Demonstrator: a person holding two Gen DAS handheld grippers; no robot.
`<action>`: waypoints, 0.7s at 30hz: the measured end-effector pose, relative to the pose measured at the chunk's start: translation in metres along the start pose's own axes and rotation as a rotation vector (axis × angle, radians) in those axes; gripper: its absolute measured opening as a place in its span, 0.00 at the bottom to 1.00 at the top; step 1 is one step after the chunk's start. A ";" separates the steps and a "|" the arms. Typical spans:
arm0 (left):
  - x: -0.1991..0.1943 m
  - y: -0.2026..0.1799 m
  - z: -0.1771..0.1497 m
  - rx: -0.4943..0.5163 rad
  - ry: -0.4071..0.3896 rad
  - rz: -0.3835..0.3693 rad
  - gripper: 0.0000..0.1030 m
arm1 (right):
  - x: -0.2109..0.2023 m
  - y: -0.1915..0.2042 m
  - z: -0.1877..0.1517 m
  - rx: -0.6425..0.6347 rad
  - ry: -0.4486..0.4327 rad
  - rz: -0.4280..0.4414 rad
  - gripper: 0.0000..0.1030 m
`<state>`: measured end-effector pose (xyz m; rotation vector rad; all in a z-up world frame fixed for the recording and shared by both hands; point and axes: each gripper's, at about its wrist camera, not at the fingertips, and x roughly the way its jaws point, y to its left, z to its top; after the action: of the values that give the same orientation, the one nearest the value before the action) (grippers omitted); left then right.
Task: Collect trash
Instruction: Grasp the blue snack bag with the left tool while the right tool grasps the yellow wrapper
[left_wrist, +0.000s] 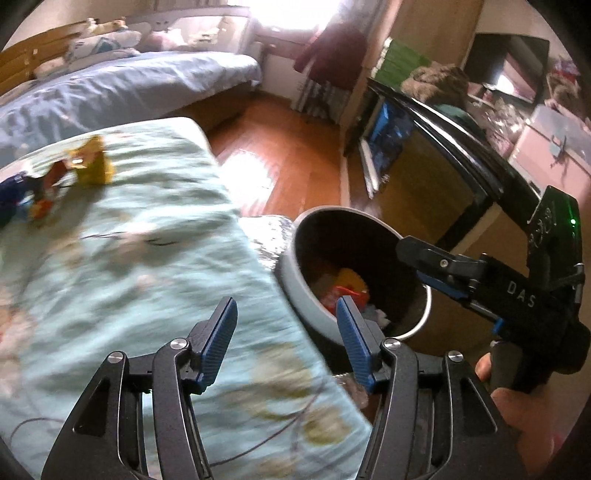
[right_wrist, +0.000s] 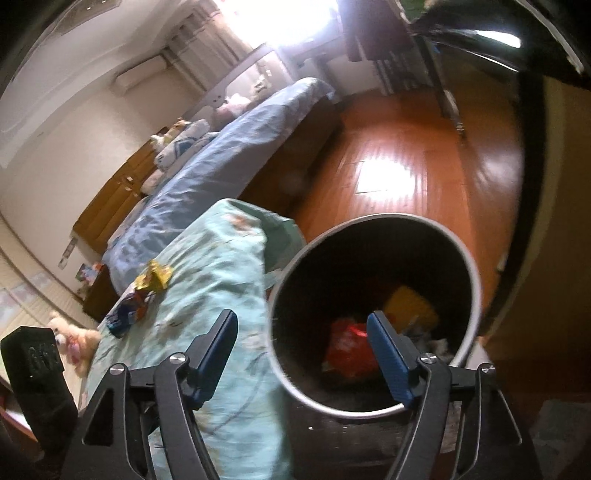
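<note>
Far ahead and to the left of the left gripper (left_wrist: 286, 341), a crumpled yellow foil wrapper (left_wrist: 92, 162) and a blue-and-orange snack packet (right_wrist: 127, 312) lay on the pale green floral quilt (left_wrist: 147, 258). Both grippers stood released, nothing between their blue pads. Just ahead of the right gripper (right_wrist: 301, 354) sat the round grey bin with a black inside (right_wrist: 474, 280), holding red and yellow litter. The next pick probably called for reaching leftward, spreading wide over the wrapper, and pinching foil without snagging cloth.

Both wrist views look steeply down, close over the shared bin (left_wrist: 295, 273) and quilt (right_wrist: 221, 266).
</note>
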<state>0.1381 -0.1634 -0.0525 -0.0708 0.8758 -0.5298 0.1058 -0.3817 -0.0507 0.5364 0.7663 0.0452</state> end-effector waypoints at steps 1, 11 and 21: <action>-0.004 0.006 0.000 -0.011 -0.008 0.009 0.56 | 0.002 0.007 -0.001 -0.009 0.002 0.010 0.74; -0.036 0.066 -0.016 -0.125 -0.052 0.096 0.56 | 0.021 0.065 -0.013 -0.102 0.046 0.083 0.76; -0.061 0.121 -0.025 -0.227 -0.087 0.167 0.56 | 0.043 0.116 -0.024 -0.193 0.091 0.125 0.76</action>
<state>0.1376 -0.0259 -0.0575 -0.2244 0.8458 -0.2677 0.1384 -0.2610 -0.0376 0.3996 0.8071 0.2581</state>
